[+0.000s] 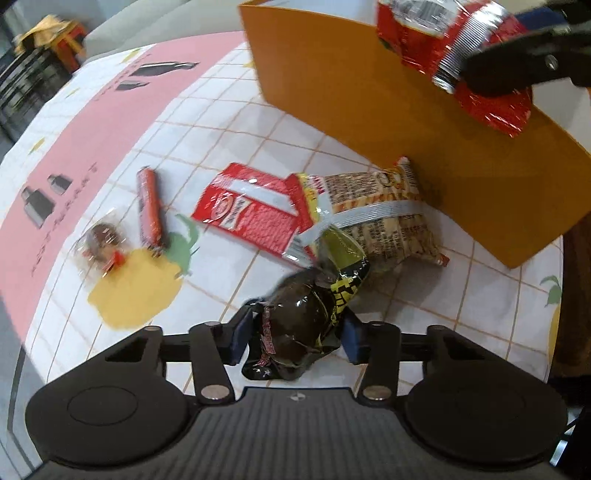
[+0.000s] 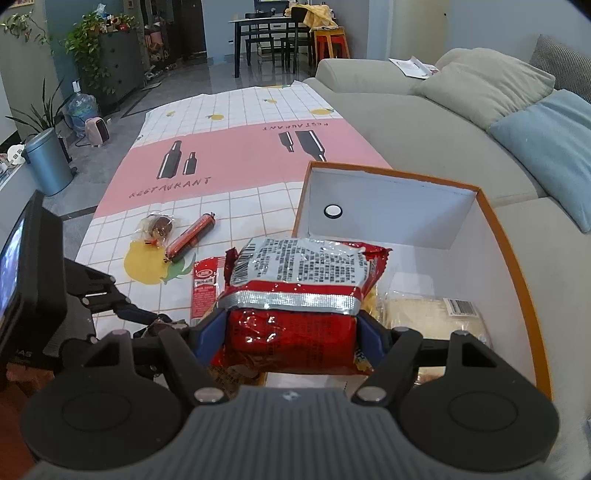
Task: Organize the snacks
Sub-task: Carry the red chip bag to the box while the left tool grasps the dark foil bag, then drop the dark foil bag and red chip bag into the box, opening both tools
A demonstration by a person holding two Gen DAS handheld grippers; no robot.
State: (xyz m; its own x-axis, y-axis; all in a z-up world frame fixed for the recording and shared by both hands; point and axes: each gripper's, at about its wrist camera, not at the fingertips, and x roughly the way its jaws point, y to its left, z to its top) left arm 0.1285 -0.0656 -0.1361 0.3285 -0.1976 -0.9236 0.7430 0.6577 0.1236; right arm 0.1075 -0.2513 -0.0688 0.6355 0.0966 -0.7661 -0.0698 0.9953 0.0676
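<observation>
Mid-sort: right gripper (image 2: pixel 291 332) pinches a red packet (image 2: pixel 295 295) over the orange box (image 2: pixel 517 280), release next. Left gripper (image 1: pixel 295 339) has its jaws around a dark pouch (image 1: pixel 306 321) on the tablecloth (image 1: pixel 424 314), pads look touching; lift follows.

A home living room: sofa (image 2: pixel 424 122), dining table (image 2: pixel 273 22), potted plants (image 2: pixel 88 40).
</observation>
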